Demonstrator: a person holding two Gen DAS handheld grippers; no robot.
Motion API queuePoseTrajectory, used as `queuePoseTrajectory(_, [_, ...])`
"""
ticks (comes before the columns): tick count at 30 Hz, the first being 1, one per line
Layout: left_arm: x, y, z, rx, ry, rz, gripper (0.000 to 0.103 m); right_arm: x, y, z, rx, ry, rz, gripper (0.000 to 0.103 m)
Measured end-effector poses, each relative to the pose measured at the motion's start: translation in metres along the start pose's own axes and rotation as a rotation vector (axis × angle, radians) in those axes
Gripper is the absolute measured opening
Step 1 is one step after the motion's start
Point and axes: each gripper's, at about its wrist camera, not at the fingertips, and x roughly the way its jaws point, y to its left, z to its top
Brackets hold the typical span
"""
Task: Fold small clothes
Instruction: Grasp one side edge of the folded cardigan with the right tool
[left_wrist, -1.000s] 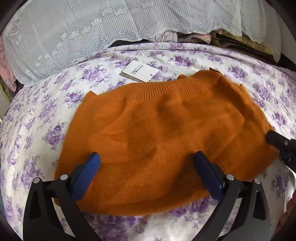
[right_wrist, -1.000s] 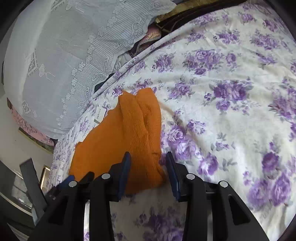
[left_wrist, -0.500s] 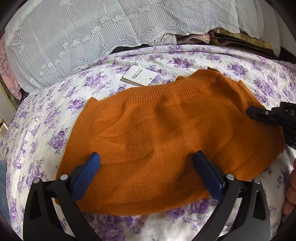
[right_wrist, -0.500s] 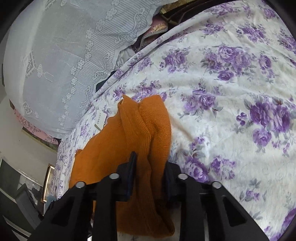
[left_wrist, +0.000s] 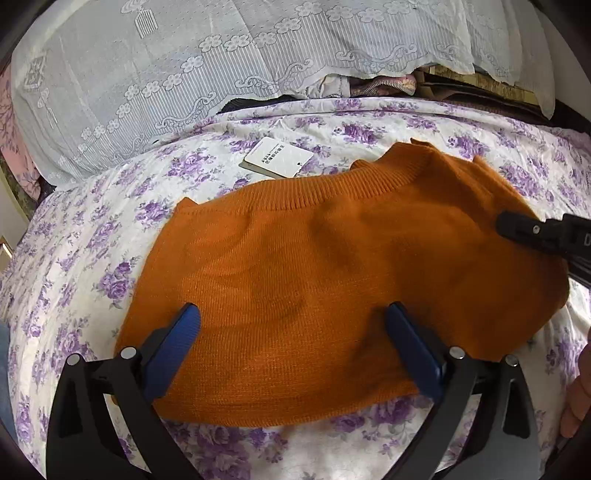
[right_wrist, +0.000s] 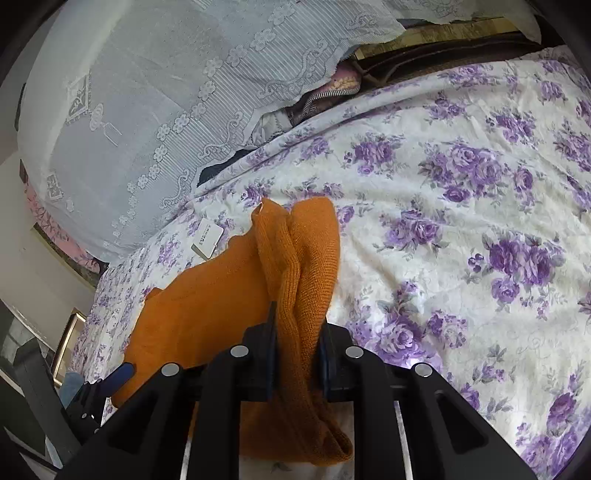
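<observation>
While the right gripper (right_wrist: 295, 343) pinches the orange sweater (left_wrist: 332, 295), its edge bunches upward
Left gripper (left_wrist: 295, 336) fingers spread wide over the sweater's near hem on the floral bed (left_wrist: 92, 240)

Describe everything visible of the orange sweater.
The orange knit sweater lies spread on the purple-flowered bedsheet, its ribbed neckline toward the lace-covered pillows. A white hang tag lies beside the neckline. Its right edge is bunched and pinched in the right tongs; the open left tongs straddle its near hem.

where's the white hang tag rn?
The white hang tag lies on the floral bedsheet, just beyond the orange sweater collar, below the lace cover; upper centre in left wrist view.
</observation>
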Motion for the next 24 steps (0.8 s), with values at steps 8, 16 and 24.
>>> queuePoseTrajectory(8, [-0.001, -0.001, -0.001, 0.013, -0.010, 0.004, 0.098, 0.006, -0.014, -0.002, 0.063, 0.033, 0.028, 0.019])
queuePoseTrajectory(16, [-0.002, 0.000, -0.001, 0.005, -0.009, -0.011, 0.098, -0.008, 0.003, -0.001, 0.012, -0.003, 0.020, 0.018])
queuePoseTrajectory(24, [0.009, 0.026, 0.048, -0.077, 0.013, -0.138, 0.098, -0.027, 0.049, -0.003, -0.143, -0.058, -0.019, 0.017])
